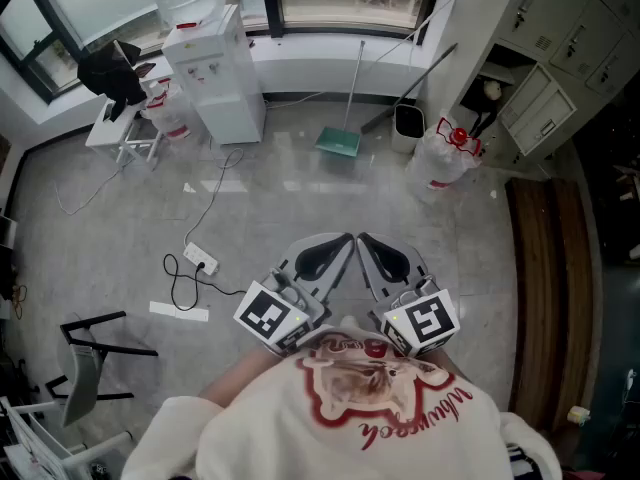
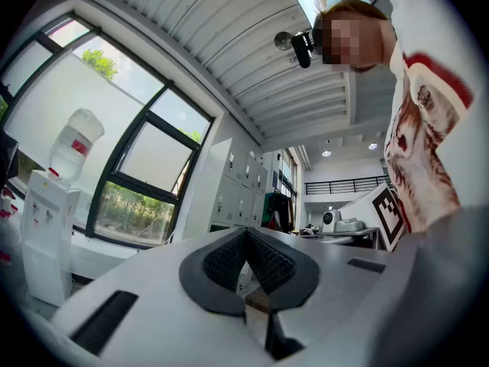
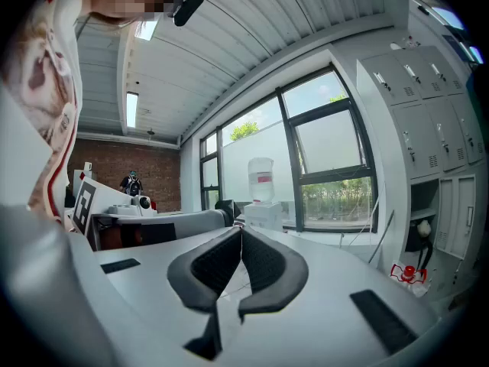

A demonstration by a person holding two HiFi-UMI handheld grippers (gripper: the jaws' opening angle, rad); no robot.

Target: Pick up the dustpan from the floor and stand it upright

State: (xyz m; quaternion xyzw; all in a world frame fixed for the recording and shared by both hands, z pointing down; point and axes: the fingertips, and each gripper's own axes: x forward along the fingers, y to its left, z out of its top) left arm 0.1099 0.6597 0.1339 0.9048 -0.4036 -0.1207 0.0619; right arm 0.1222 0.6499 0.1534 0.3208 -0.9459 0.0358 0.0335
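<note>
Dustpan (image 1: 339, 143), green one, is on the floor (image 1: 300, 208) way over by the window wall, at 12 o'clock from both grippers and well apart from them. Its long handle runs up toward the window sill; can't tell if it's leaning on anything. Left gripper (image 1: 341, 250) and right gripper (image 1: 368, 248) are both held in close to the person's chest, tips nearly meeting, pointing out across the room. Each gripper's own view shows the black pads pressed together with nothing between them, so both are closed and empty. Water cooler (image 1: 215, 73) stands at 11 o'clock, a dark bin (image 1: 407, 121) and a white bag (image 1: 438, 163) side by side at 1 o'clock just right of the dustpan, and a power strip (image 1: 200, 259) with its cable lies at 9 o'clock
</note>
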